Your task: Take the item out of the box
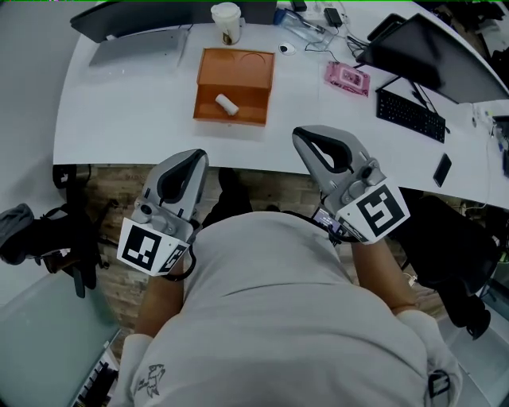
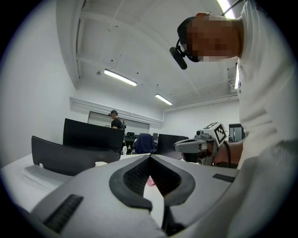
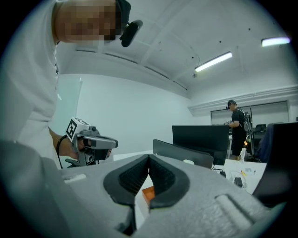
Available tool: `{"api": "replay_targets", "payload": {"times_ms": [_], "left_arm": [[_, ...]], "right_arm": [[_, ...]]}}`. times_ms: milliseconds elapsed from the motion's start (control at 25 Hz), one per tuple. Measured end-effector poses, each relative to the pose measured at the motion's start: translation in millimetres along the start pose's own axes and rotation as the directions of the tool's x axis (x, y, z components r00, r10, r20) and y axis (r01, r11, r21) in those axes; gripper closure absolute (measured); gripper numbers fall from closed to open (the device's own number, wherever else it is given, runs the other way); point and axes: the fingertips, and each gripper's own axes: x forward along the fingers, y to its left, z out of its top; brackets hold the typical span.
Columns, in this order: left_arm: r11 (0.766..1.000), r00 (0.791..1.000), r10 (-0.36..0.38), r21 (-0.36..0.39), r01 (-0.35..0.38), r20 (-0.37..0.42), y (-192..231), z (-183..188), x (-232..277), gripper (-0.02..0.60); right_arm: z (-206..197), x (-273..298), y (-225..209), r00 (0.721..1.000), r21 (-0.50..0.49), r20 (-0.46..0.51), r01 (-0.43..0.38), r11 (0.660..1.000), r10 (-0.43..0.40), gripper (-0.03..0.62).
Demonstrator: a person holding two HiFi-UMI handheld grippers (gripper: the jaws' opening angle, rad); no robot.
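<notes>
**Op:** Since I hold the left gripper and the right gripper low against my body, short of the counter edge, nothing up there can get bumped.

**Desk:** Fingers?

**Op:** The left fingers are together, tip to tip, with nothing between them. The right fingers are the same: pressed closed and empty.

**Desk:** And the item?

**Op:** The item, a small white cylinder, lies on its side in the box, in the part nearer me. The box sits flat on the counter, open on top, ahead of me and a little toward my left gripper. There's no lid in the way, so I judge I can reach straight down into it.

**Desk:** Task state?

**Op:** Not begun, by my reading. Neither gripper is over the box.

**Desk:** What does the pick call for?

**Op:** I'll need the fingers parted before I go in. The item lies at a slant, so I'd turn the gripper to close across its narrow width. Pinched along its length, it could roll or squirt free. The box looks light, so my other gripper may have to steady its wall.

**Desk:** Clutter?

**Op:** A cup stands just beyond the box's far edge, and a keyboard is well apart on the right. Neither is on my path.
</notes>
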Motion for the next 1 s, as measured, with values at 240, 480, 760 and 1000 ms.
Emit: {"api": "replay_targets", "payload": {"times_ms": [240,480,760,1000], "left_arm": [[1.000,0.999,-0.029,-0.012,0.029,-0.016,58.2,5.5,11.8,0.583],[0.998,0.998,-0.054,-0.031,0.053,-0.037,110.7,6.6,23.7,0.583],[0.996,0.997,-0.063,-0.062,0.059,-0.053,161.0,-0.8,35.3,0.583],[0.994,0.993,-0.084,-0.072,0.078,-0.087,192.3,-23.8,44.6,0.583]], "right_arm": [[6.0,57.9,-14.5,1.000,0.010,-0.017,0.013,1.000,-0.013,0.591],[5.8,114.0,-29.4,0.999,0.019,-0.051,0.011,1.000,-0.010,0.591],[0.8,170.7,-43.5,0.996,0.031,-0.086,-0.003,1.000,0.005,0.591],[-42.8,216.9,-51.0,0.980,0.089,-0.197,-0.009,0.996,0.026,0.589]]}}
